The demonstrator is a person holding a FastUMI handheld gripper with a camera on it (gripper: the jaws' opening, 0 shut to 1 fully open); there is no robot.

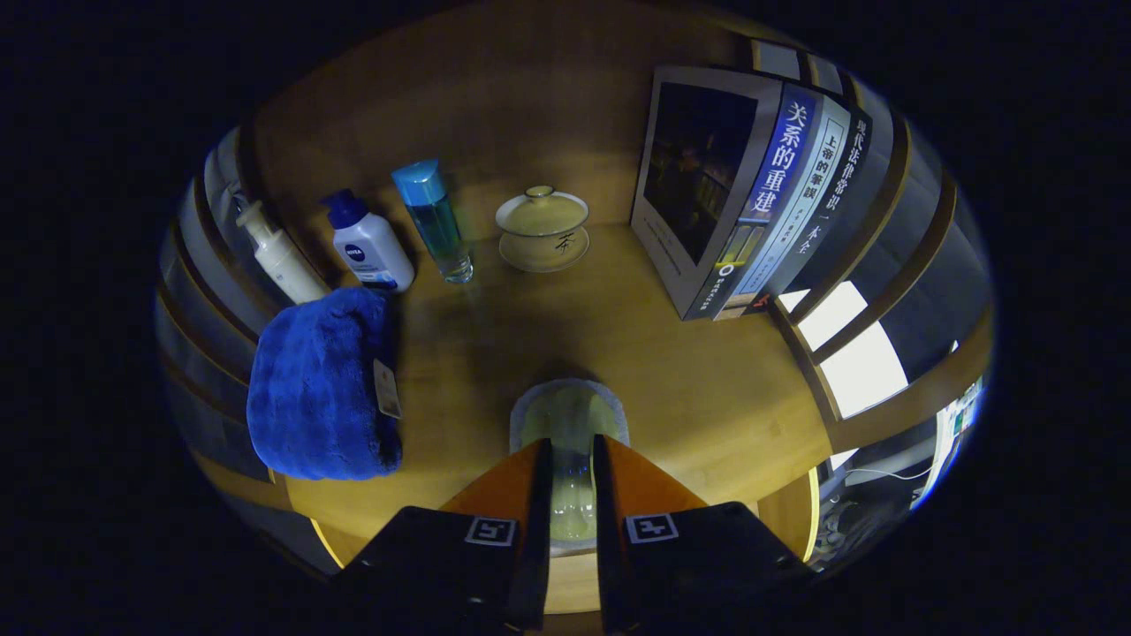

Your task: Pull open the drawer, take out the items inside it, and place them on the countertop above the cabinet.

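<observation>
Clear glass cup [570, 411] is sitting between the two fingers of the gripper [570, 446]. The fingers [521, 477] are standing narrow, one pressing on each side of it, and its rounded end is reaching just past their tips. It is hanging low over the wooden countertop [689, 371]; I cannot tell whether it is touching the wood.

Going left to right across the counter, a cream pump bottle [278, 256] is standing against the slatted side. Just in front of it a folded blue towel [318, 389] is lying on the wood, with a small paper tag [386, 389] hanging at its edge; the print on the tag is too small to make out. Beside the pump bottle a white bottle with a dark blue cap [371, 247] is showing a round blue brand badge with white lettering. Next along, a tall clear bottle of blue liquid [437, 221] is standing upright with a bright blue cap. Well beyond the fingers, a pale lidded tea bowl [542, 228] is resting on its saucer, with a dark brush-stroke character painted on its side. On the right, a row of books [751, 194] is leaning upright, and Chinese titles are running down the blue, grey and black spines.
</observation>
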